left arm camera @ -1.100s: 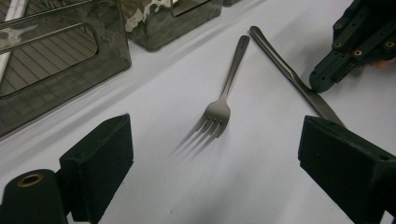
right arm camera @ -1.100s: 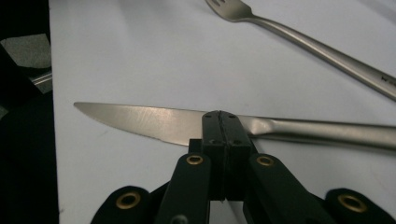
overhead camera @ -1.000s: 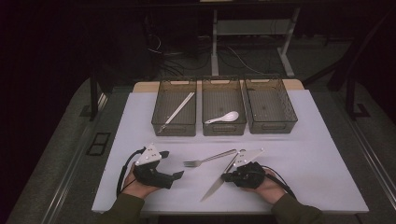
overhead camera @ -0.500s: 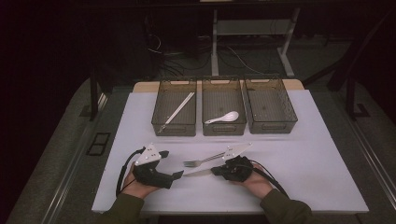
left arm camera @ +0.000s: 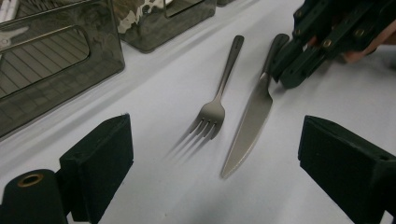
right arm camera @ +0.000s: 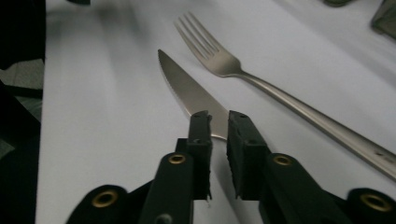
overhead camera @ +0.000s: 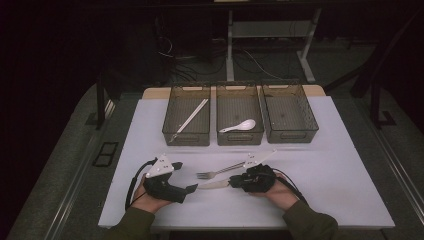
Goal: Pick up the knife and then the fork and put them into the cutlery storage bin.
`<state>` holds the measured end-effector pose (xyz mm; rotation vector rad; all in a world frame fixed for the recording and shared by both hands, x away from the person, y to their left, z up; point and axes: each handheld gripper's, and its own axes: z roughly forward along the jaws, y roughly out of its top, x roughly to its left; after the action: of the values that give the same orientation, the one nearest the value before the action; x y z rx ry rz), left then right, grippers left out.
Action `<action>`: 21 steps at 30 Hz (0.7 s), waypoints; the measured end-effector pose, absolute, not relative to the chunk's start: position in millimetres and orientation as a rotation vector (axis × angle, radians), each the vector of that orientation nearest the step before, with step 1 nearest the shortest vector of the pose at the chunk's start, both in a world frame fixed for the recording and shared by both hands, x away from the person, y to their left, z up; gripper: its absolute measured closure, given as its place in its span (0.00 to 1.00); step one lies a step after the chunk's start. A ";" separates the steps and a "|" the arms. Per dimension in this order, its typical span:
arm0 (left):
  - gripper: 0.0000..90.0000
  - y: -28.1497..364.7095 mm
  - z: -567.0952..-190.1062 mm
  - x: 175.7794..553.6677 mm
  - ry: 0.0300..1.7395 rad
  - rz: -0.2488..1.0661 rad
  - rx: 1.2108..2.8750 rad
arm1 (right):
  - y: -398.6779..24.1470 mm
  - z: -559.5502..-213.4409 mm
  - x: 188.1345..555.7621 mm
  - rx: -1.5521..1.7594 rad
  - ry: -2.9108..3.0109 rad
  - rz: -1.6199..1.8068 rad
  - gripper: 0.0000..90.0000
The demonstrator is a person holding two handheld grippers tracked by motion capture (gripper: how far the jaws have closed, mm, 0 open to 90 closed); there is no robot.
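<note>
With the knife (right arm camera: pixel 191 93) flat just beside the fork (right arm camera: pixel 219 60), the right gripper (right arm camera: pixel 218 122), jaws just opening slightly and no longer pinching it, should widen before lifting; the left gripper (left arm camera: pixel 215 140) rests wide open.

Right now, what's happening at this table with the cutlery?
A person is working with handheld tongs in each hand. The right tongs sit at the knife, around where blade meets handle; their jaws have just been opening a little, a narrow gap between them, so the knife looks released on the white table. A fork lies beside it. The left tongs rest wide open, empty. Behind stand three trays; one holds chopsticks, another a spoon.
</note>
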<state>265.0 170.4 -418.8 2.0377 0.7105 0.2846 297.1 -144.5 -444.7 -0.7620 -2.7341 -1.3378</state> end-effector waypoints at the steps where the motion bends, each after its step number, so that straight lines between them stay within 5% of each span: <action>1: 0.11 170.4 -418.6 264.9 0.710 0.283 2.040 | -147.6 -443.2 298.9 -0.759 -2.724 -1.344 0.82; 6: 0.11 169.6 -418.4 264.7 0.707 0.285 2.035 | -161.1 -433.5 307.0 -0.754 -2.749 -1.296 0.69; 21: 0.11 168.7 -419.2 265.0 0.705 0.277 2.038 | -158.0 -421.4 334.9 -0.522 -2.950 -0.948 0.62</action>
<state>265.0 168.7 -419.2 2.0383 0.7053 0.2766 334.9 -158.0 -421.4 -0.5216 -2.9503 -0.9480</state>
